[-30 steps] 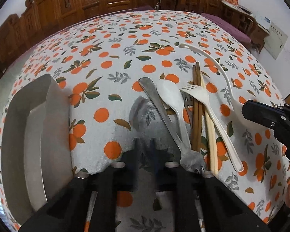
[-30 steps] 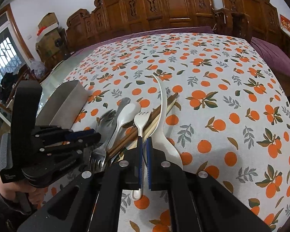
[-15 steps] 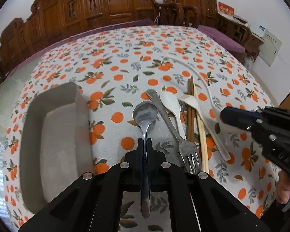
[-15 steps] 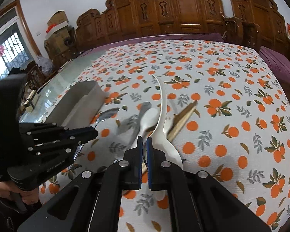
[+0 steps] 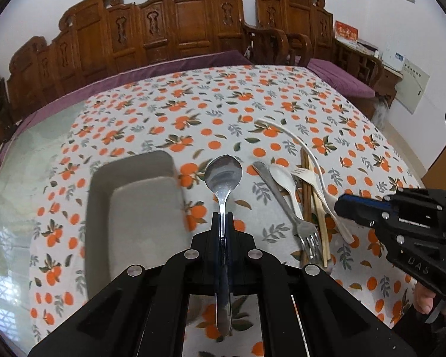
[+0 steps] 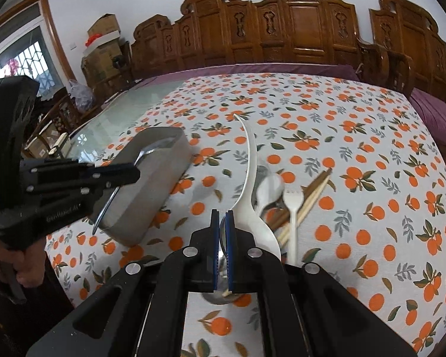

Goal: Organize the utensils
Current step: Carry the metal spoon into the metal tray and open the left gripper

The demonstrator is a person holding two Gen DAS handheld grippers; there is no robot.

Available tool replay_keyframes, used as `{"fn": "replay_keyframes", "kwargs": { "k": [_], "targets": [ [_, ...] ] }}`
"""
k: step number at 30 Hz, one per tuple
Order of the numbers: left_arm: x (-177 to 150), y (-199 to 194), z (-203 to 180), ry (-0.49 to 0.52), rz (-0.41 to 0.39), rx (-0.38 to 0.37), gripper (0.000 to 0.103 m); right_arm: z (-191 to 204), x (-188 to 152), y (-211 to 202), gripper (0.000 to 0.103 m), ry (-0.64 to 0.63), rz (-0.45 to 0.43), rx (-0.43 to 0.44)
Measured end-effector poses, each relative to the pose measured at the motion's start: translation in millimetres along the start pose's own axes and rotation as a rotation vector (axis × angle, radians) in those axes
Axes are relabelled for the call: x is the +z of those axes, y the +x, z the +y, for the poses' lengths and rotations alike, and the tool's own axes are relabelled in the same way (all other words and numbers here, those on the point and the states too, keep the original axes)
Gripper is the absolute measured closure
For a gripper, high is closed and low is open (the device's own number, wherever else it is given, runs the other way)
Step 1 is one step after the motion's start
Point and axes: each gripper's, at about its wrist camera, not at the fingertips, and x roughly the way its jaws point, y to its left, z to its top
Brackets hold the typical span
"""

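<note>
Presently the steel spoon [image 5: 223,178] hangs clear of the worktop [image 5: 211,110] beside the grey tray [image 5: 98,196], pinched by its handle in the left gripper [image 5: 222,223]. The right gripper [image 6: 222,232] likewise pinches the white ladle [image 6: 249,208]. Recommended: carry the spoon over the tray, lower it lengthwise, then release.

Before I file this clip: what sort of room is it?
Probably a home dining or living room: carved wooden chairs, an orange-print tablecloth, loose utensils beside a metal tray.
</note>
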Motion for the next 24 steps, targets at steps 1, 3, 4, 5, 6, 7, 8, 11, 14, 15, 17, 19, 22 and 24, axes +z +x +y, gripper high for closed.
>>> {"fn": "replay_keyframes", "kwargs": {
  "k": [1, 3, 4, 5, 6, 7, 8, 11, 14, 15, 17, 19, 22, 24],
  "targets": [
    [0, -3, 3, 0.001, -0.005, -0.001, 0.1, 6, 0, -2, 0.098, -0.008, -0.003, 0.0],
    [0, -7, 10, 0.003, -0.015, -0.005, 0.1, 13, 1, -3, 0.098, -0.019, -0.006, 0.0],
    [-1, -9, 13, 0.003, -0.018, -0.007, 0.1, 18, 2, -5, 0.098, -0.029, -0.006, 0.0],
    [-1, -10, 16, 0.003, -0.021, -0.008, 0.1, 22, 3, -5, 0.098, -0.036, -0.007, -0.001],
    [-2, -11, 20, 0.005, -0.026, -0.005, 0.1, 26, 4, -6, 0.098, -0.043, -0.007, -0.003],
    [-3, -11, 22, 0.006, -0.029, -0.002, 0.1, 29, 5, -6, 0.098, -0.048, -0.007, -0.004],
    [-5, -10, 26, 0.01, -0.034, 0.008, 0.1, 33, 6, -6, 0.098, -0.055, -0.007, -0.006],
    [-8, -5, 36, -0.001, -0.03, 0.016, 0.1, 39, 8, -6, 0.098, -0.066, -0.005, -0.023],
    [-12, 3, 48, -0.036, -0.016, 0.007, 0.1, 43, 11, -3, 0.098, -0.075, 0.006, -0.042],
    [-14, 8, 53, -0.046, -0.006, 0.002, 0.1, 44, 12, -2, 0.098, -0.075, 0.01, -0.046],
    [-17, 14, 61, -0.068, 0.012, -0.004, 0.1, 48, 14, 0, 0.098, -0.077, 0.017, -0.055],
    [-21, 22, 68, -0.069, 0.031, 0.018, 0.1, 53, 16, 1, 0.098, -0.083, 0.021, -0.058],
    [-23, 29, 75, -0.066, 0.05, 0.042, 0.1, 62, 18, 3, 0.098, -0.092, 0.028, -0.059],
    [-25, 35, 81, -0.082, 0.074, 0.034, 0.1, 67, 19, 5, 0.098, -0.099, 0.034, -0.06]
  ]
}}
